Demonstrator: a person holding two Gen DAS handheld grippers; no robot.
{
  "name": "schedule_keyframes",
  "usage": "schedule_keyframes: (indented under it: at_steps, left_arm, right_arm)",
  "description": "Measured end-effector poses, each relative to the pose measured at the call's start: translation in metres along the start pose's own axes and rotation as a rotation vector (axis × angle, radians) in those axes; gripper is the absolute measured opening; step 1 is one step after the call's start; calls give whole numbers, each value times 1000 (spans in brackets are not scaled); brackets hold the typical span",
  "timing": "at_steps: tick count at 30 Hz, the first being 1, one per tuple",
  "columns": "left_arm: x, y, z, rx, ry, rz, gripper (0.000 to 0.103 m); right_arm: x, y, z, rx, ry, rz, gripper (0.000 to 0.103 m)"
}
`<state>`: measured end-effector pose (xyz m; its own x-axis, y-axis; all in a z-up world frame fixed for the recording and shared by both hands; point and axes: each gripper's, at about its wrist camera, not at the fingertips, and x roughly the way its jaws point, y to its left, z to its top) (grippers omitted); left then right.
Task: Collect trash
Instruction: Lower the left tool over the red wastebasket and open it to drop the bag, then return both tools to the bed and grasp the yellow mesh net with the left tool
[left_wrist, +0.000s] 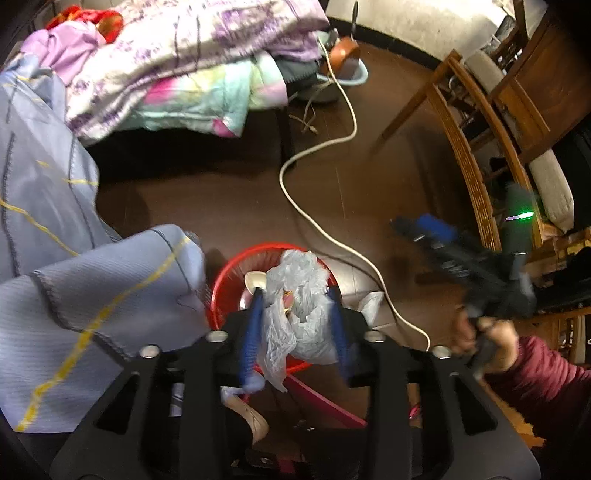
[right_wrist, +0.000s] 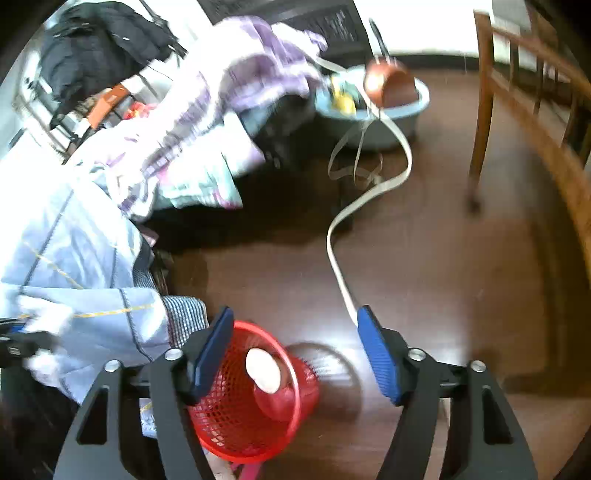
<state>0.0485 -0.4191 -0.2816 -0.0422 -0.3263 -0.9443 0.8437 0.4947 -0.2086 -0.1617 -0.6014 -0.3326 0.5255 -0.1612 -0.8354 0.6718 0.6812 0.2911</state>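
My left gripper (left_wrist: 295, 295) is shut on a crumpled grey plastic bag (left_wrist: 299, 306) and holds it over the red mesh basket (left_wrist: 229, 273). A white rounded piece (left_wrist: 255, 281) lies in the basket. In the right wrist view the red basket (right_wrist: 258, 398) stands on the dark floor with the white piece (right_wrist: 263, 371) inside. My right gripper (right_wrist: 293, 325) is open and empty above the basket. It also shows at the right of the left wrist view (left_wrist: 436, 236), blurred, held by a hand in a maroon sleeve.
A bed with a blue-grey sheet (left_wrist: 55, 229) and piled quilts (left_wrist: 192, 66) is at the left. A white cable (left_wrist: 317, 206) snakes across the brown floor. A blue basin with a copper pot (right_wrist: 388, 88) stands at the back. Wooden chairs (left_wrist: 476, 140) are at the right.
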Motion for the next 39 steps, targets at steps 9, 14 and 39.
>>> schedule_keyframes:
  at_steps: [9,14,39]
  left_arm:
    - [-21,5,-2,-28,-56,49,79]
    - [-62,9,-13,-53,-171,112,80]
    - [-271,145,-211,-514,-666,374,89]
  right_arm:
    - [-24,41,20,-61,-68,109,70]
    - [-42,78,28,-133,-79,132,77]
    - [-175,366,18,-405,-125,493,97]
